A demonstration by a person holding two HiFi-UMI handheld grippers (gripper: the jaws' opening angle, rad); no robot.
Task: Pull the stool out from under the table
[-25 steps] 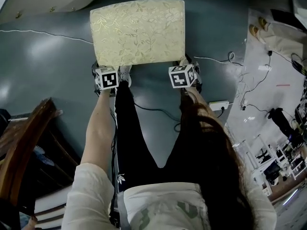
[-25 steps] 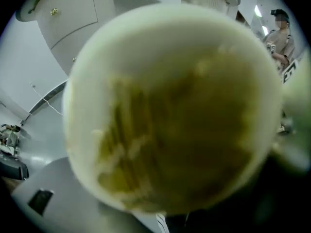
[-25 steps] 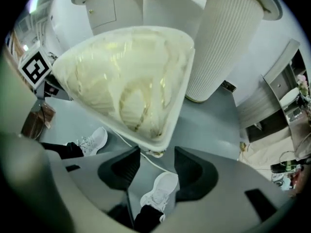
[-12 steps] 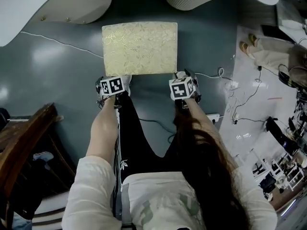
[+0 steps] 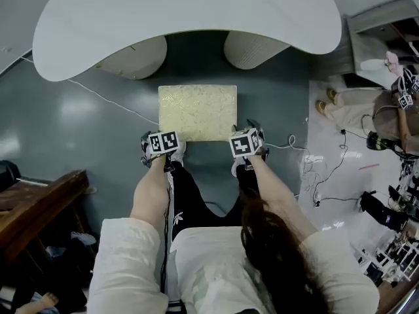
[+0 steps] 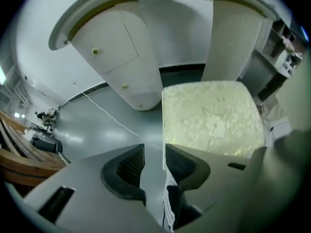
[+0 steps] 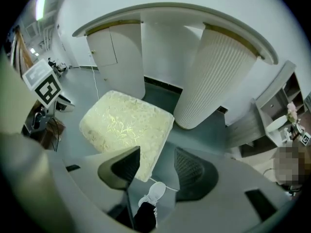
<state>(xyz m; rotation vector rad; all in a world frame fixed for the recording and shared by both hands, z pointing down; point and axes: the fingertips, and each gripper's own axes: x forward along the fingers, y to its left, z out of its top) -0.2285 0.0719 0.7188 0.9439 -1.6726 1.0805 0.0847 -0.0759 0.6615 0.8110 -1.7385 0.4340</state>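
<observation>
The stool (image 5: 198,112), with a cream floral cushion, stands on the grey floor just in front of the white table (image 5: 190,25). My left gripper (image 5: 163,146) hangs above the stool's near left corner and touches nothing. Its jaws have just been closing. In the left gripper view the left gripper (image 6: 154,152) shows a narrow gap with only floor behind it, and the stool (image 6: 211,120) lies far below. My right gripper (image 5: 249,142) hovers over the near right corner. In the right gripper view the right gripper (image 7: 158,154) stands open and empty, high above the stool (image 7: 124,125).
Under the table stand a white cabinet base (image 5: 134,56) and a ribbed pedestal (image 5: 252,48). A thin cable (image 5: 105,97) runs across the floor at the left. Dark wooden furniture (image 5: 33,201) is at the lower left. More cables (image 5: 327,175) and another person (image 5: 399,103) are at the right.
Both grippers have lifted off the stool's front corners and risen. The stool looks smaller and farther below, and the whole table top has come into view.
</observation>
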